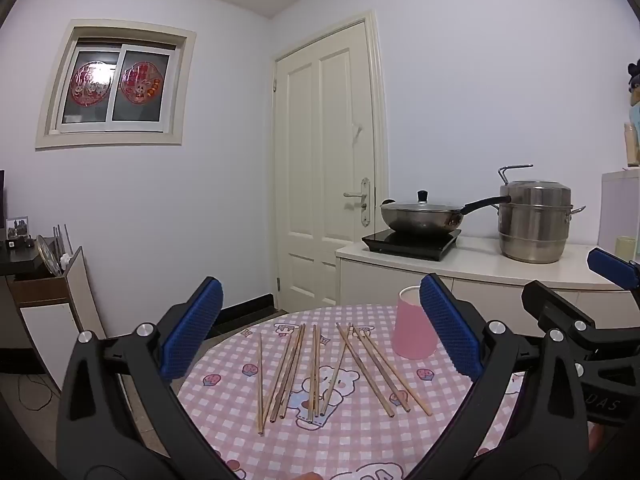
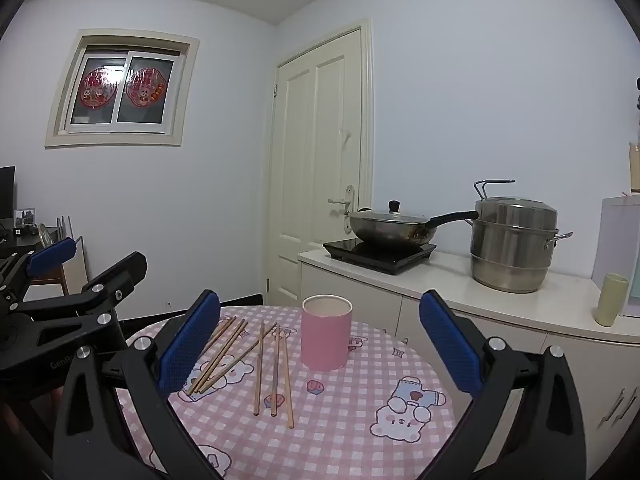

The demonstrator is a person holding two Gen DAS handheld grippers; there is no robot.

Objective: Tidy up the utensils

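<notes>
Chopsticks (image 1: 316,372) lie scattered loose at lower centre on your desk (image 2: 360,420), left of the upright pink cup (image 2: 326,332) meant to collect them; both your left gripper (image 1: 320,344) and right gripper (image 2: 320,344) hover with jaws spread, holding nothing.

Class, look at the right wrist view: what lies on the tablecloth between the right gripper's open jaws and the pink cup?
Three loose chopsticks lie on the checked tablecloth, left of the pink cup; otherwise bare cloth, seen in the right wrist view.
</notes>
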